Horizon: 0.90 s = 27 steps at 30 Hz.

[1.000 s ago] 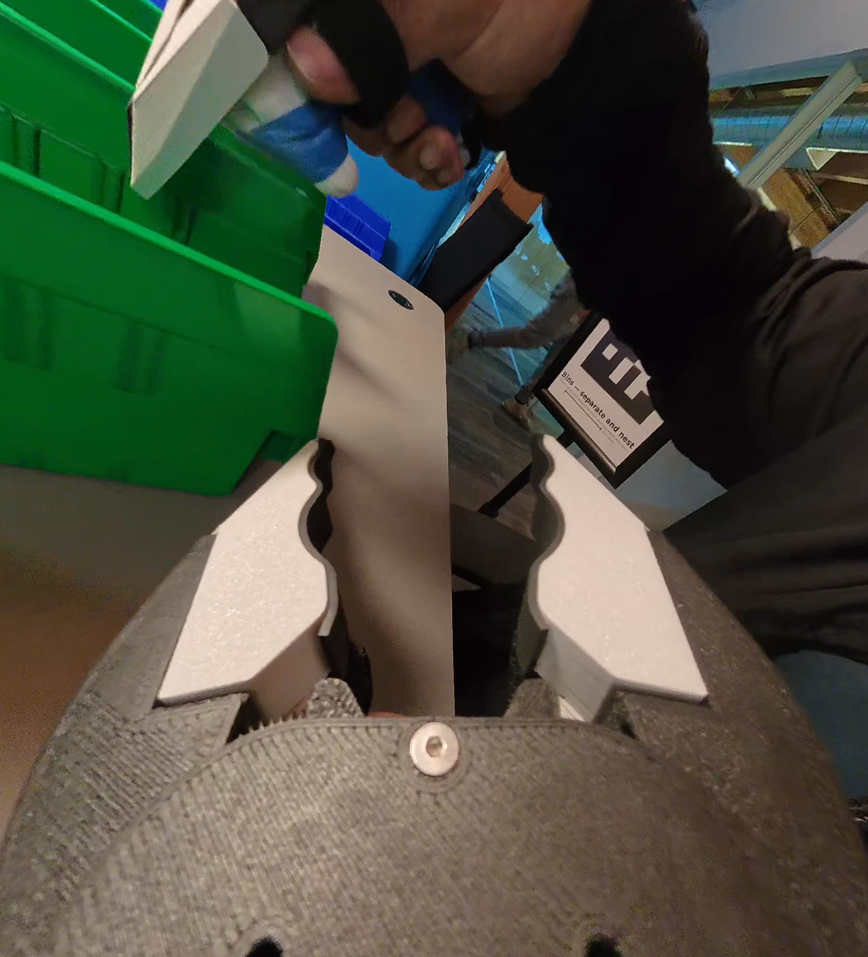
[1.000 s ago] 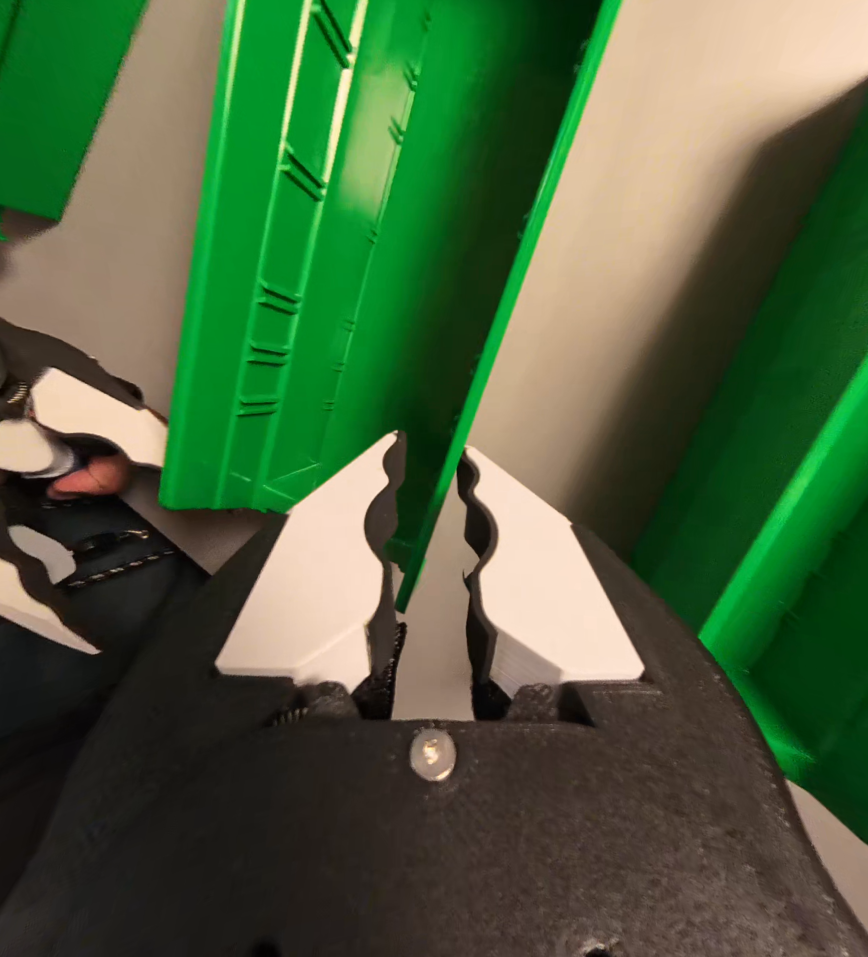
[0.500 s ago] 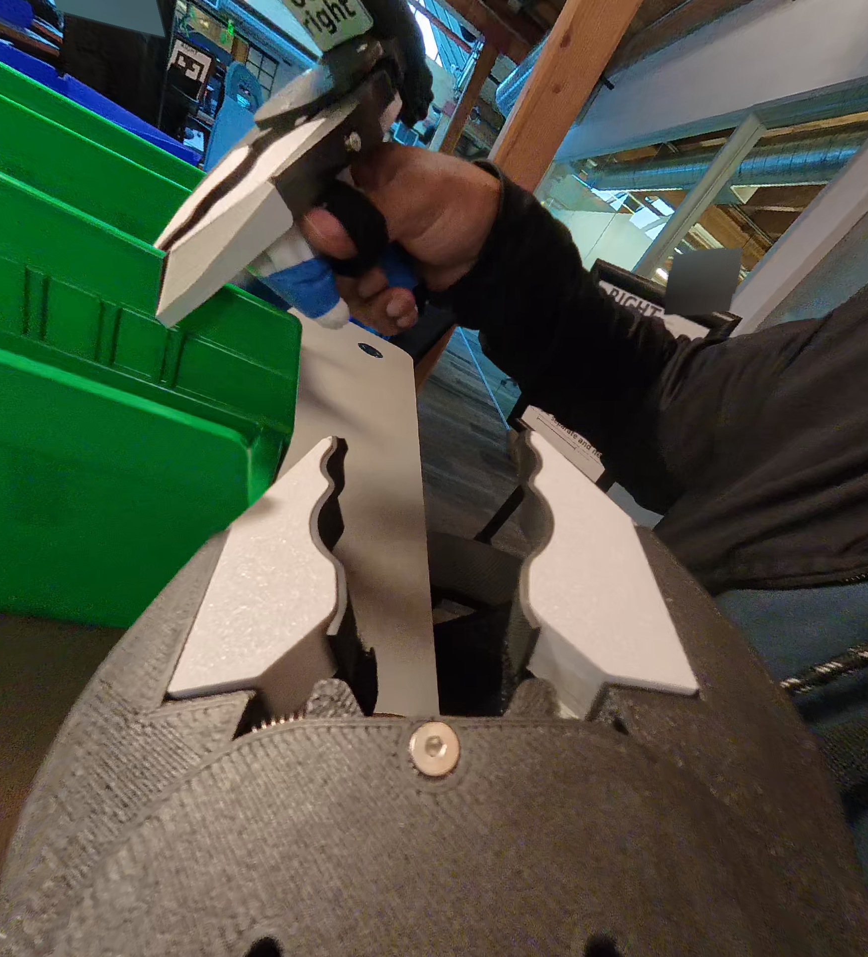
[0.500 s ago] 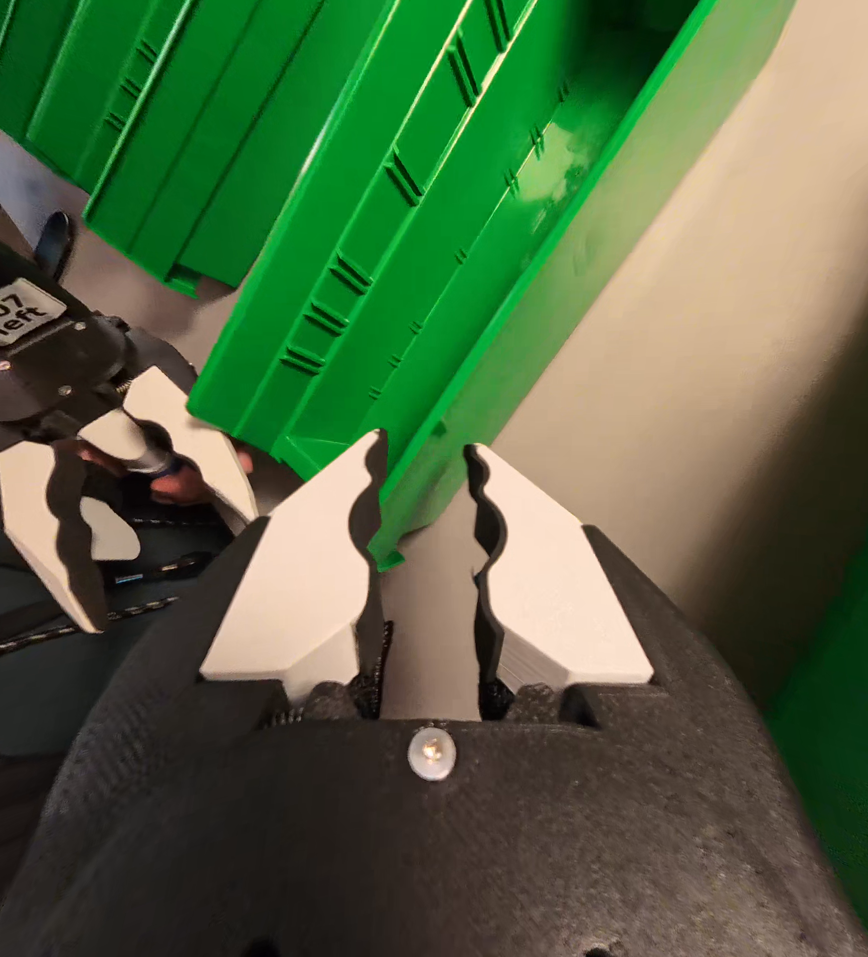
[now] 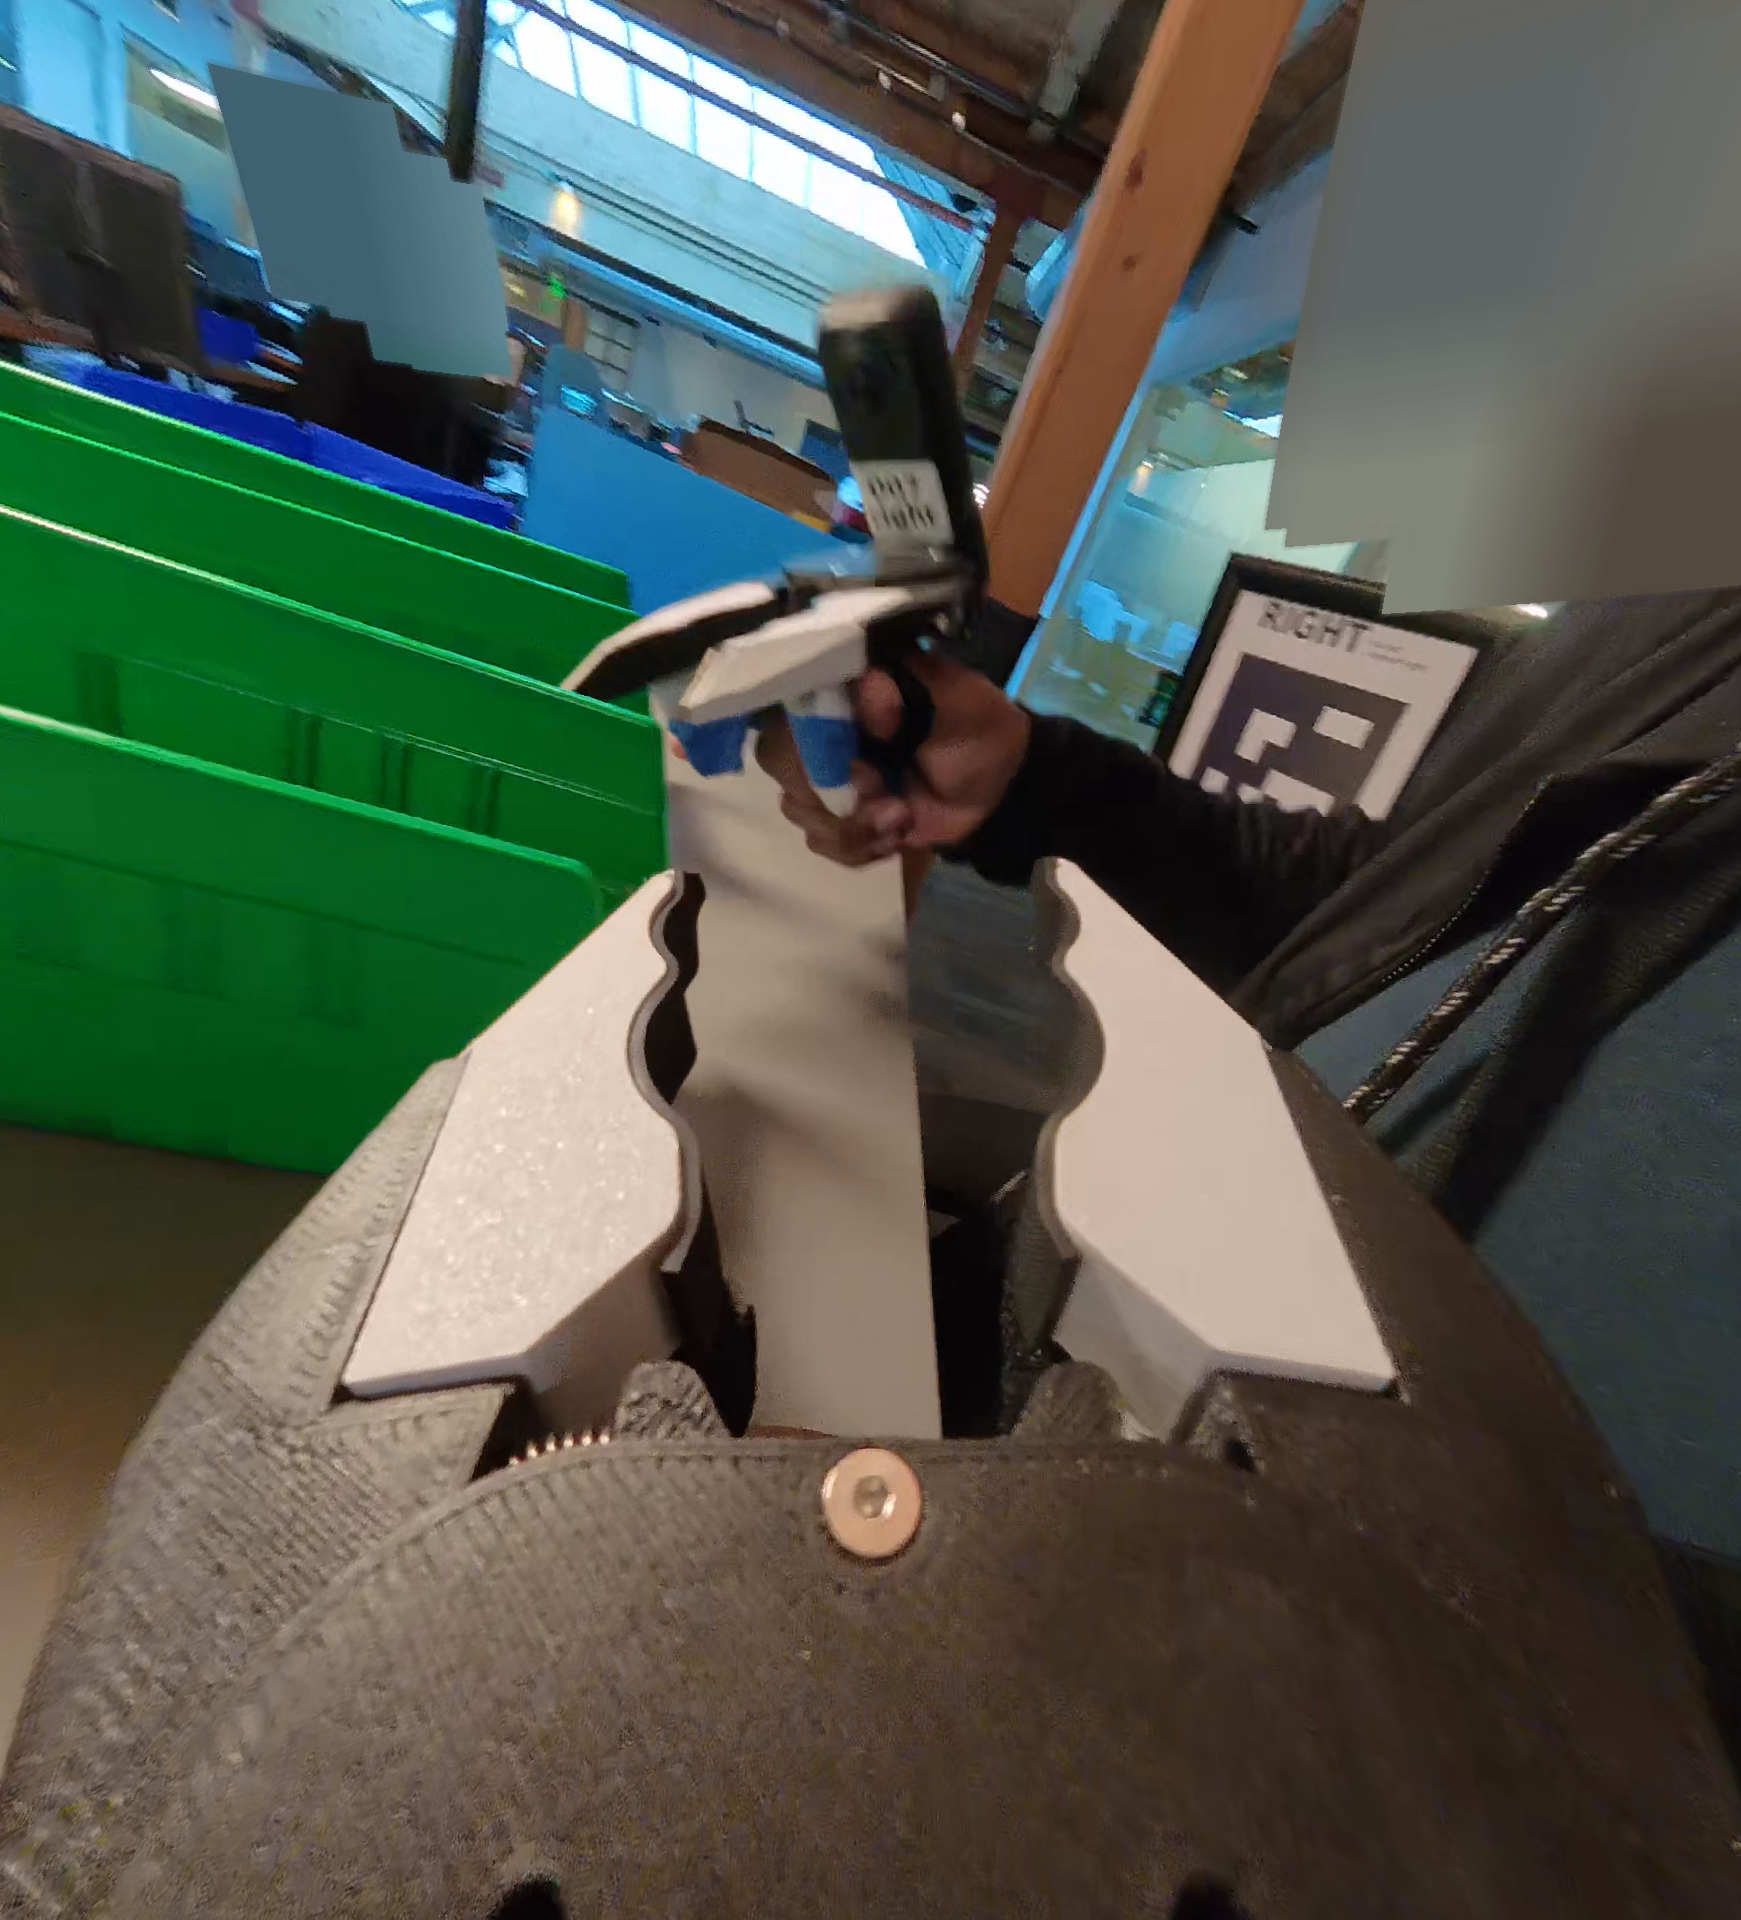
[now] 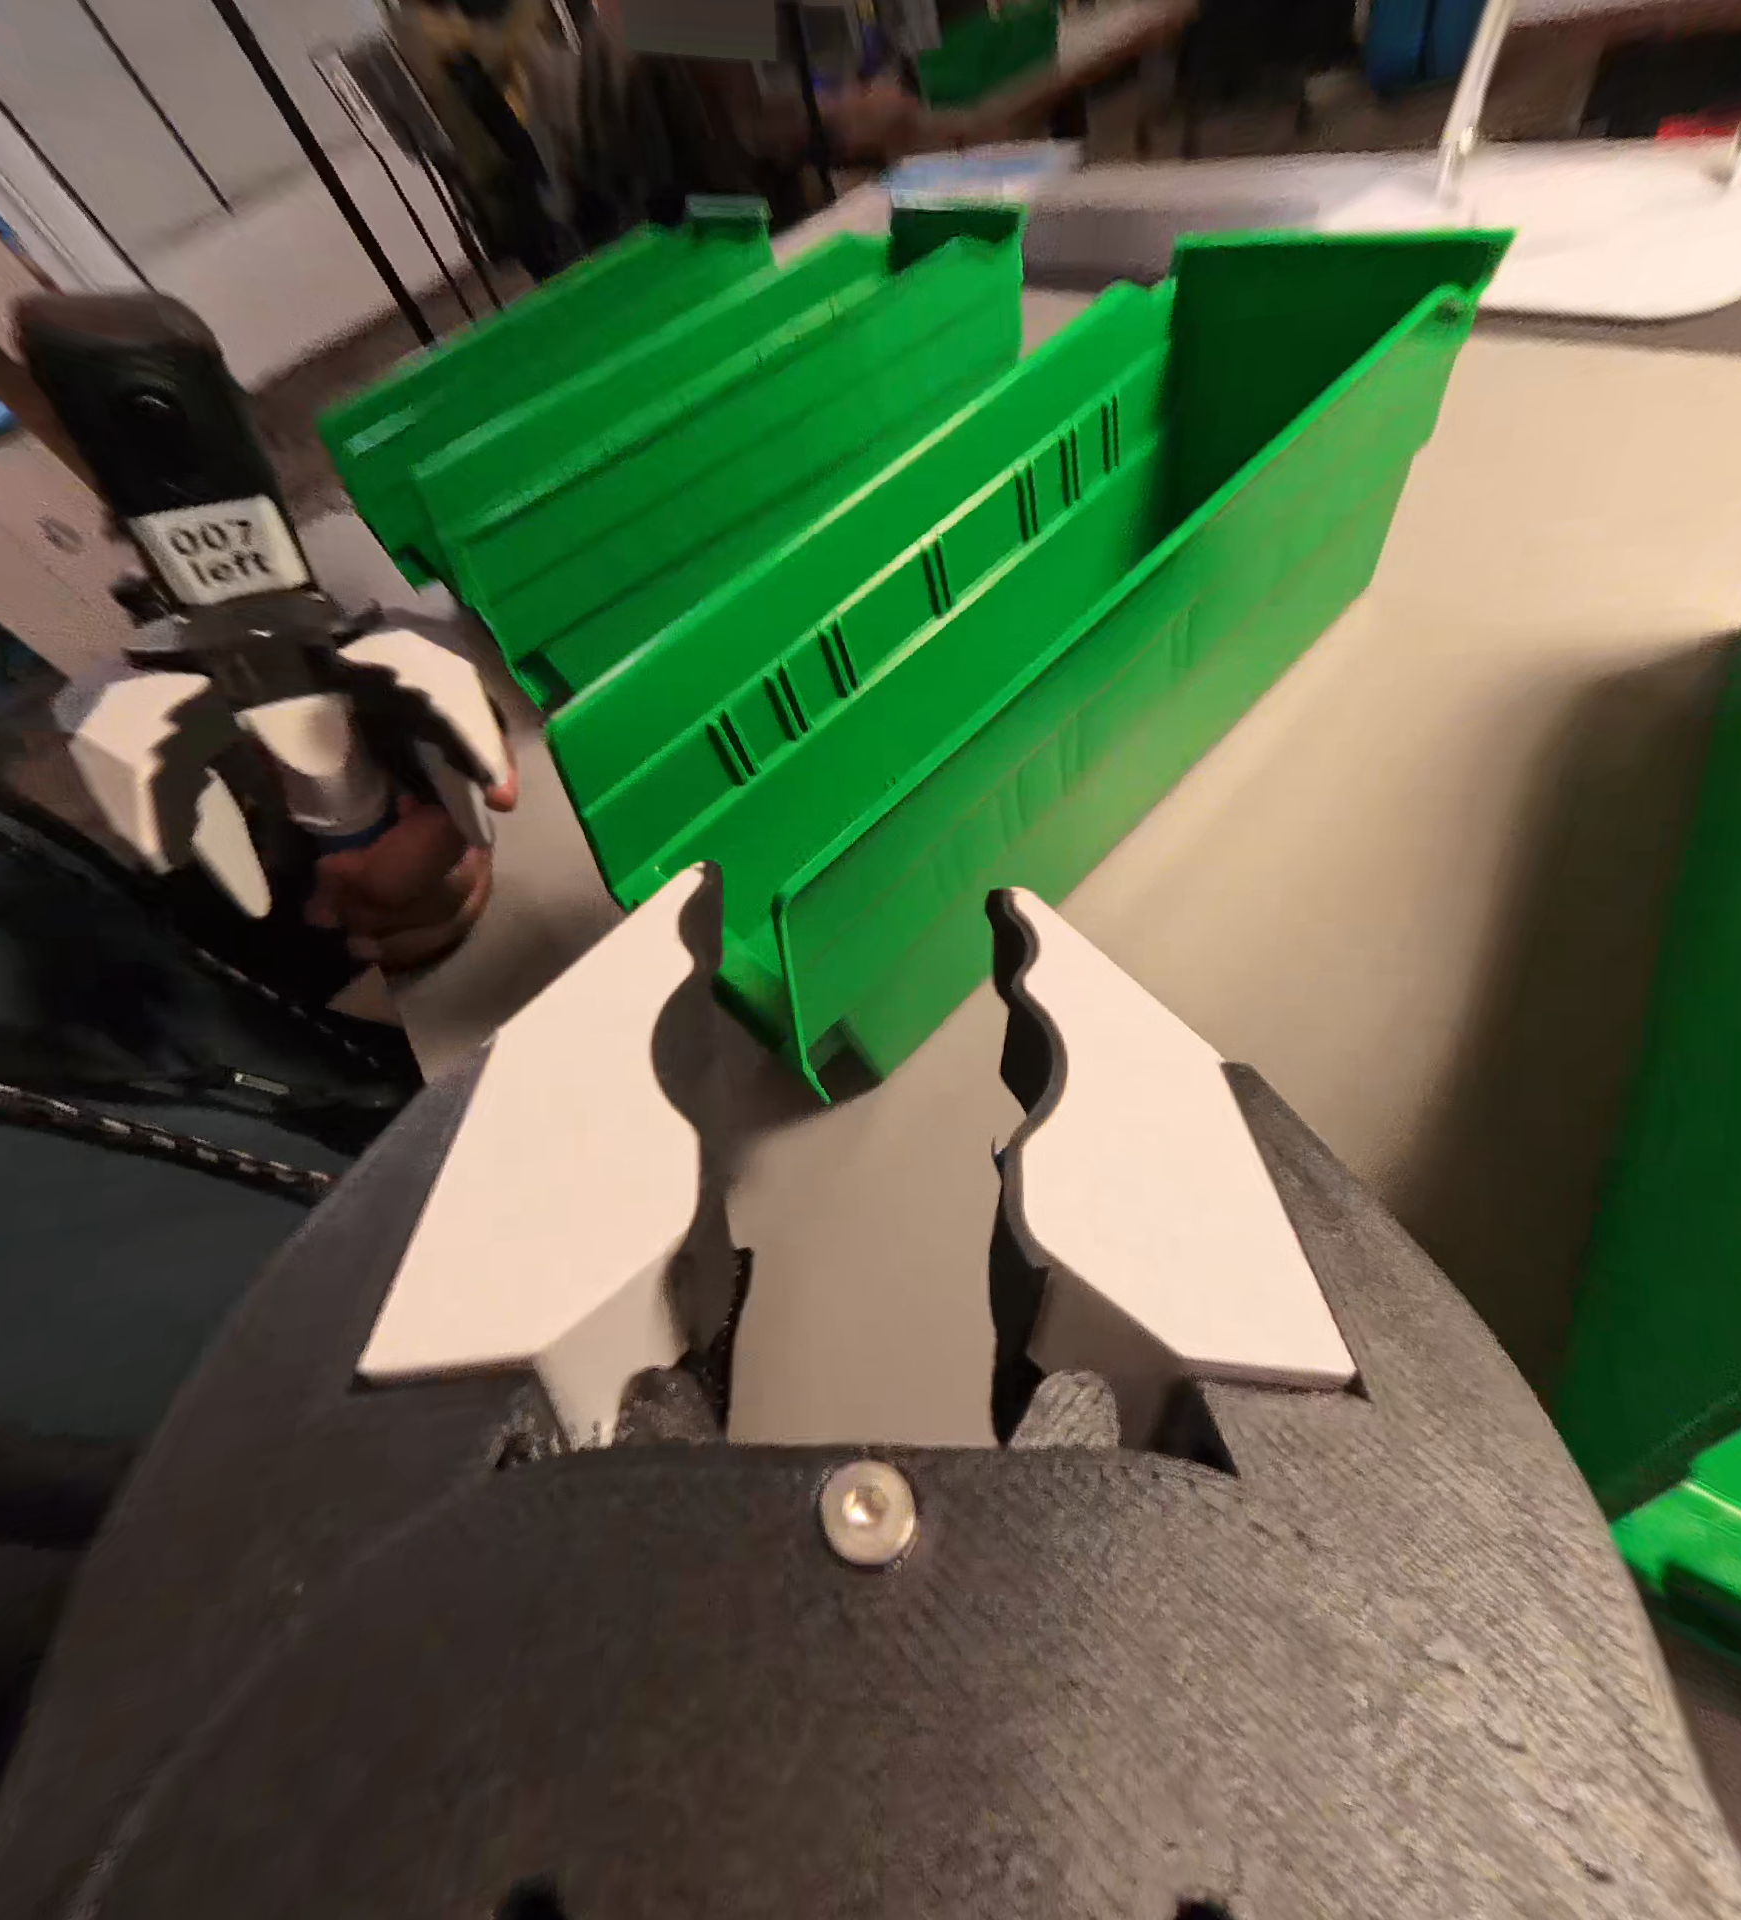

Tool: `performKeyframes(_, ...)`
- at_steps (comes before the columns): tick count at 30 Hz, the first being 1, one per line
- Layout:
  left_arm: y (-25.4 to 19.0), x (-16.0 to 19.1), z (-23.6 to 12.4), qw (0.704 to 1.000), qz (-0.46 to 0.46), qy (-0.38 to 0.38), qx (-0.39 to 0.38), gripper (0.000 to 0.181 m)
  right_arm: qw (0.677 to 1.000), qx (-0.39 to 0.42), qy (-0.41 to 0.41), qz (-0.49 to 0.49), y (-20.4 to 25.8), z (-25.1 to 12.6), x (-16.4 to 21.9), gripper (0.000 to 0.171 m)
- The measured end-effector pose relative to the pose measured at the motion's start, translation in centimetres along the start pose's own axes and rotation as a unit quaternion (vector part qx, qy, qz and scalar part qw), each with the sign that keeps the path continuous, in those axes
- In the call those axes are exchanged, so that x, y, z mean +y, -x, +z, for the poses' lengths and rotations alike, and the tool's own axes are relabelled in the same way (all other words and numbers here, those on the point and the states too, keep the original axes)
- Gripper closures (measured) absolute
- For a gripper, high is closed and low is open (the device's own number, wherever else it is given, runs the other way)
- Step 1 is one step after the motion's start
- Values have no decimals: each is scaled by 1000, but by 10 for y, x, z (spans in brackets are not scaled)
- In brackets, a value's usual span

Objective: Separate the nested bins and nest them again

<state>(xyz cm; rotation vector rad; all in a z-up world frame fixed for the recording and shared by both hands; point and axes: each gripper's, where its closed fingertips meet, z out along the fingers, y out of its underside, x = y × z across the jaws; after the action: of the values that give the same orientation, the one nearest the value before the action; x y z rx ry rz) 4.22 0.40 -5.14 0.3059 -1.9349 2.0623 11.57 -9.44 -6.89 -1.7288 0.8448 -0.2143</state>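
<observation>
A matte beige surface (image 6: 1468, 727) in an open workshop carries the green bins, laid out singly in a row. The nearest bin (image 6: 1105, 623) is now stood flat on the surface just ahead of the right claw (image 6: 850, 914), whose jaws are spread wide and hold nothing; half a second earlier its rim was seen between narrower jaws, the bin tilted. The release is judged complete, so separation seems done or nearly so (nesting remains). The left claw (image 5: 861, 894) is also held wide and empty, beside the bins (image 5: 222, 831), raised from its earlier low angle.
</observation>
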Motion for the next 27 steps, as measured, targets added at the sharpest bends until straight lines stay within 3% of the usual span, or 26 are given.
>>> performKeyframes(6, 20, -19, -17, 997, -23, -68, -42, 121, 988, -3, -145, 46, -20, -14, 1, 96)
performKeyframes(9, 28, -23, -22, 993, -31, -89, -64, 124, 976, 12, -205, 67, -31, -31, -10, 94)
performKeyframes(15, 40, -10, -11, 993, -27, -43, -105, 127, 979, 39, -196, 46, -32, -29, -8, 93)
performKeyframes(21, 29, -24, -22, 990, 11, -95, -101, 137, 974, 37, -224, 21, -25, -37, -13, 91)
performKeyframes(27, 31, -23, -24, 982, 53, -89, -159, 136, 969, 72, -237, -6, -25, -41, -16, 89)
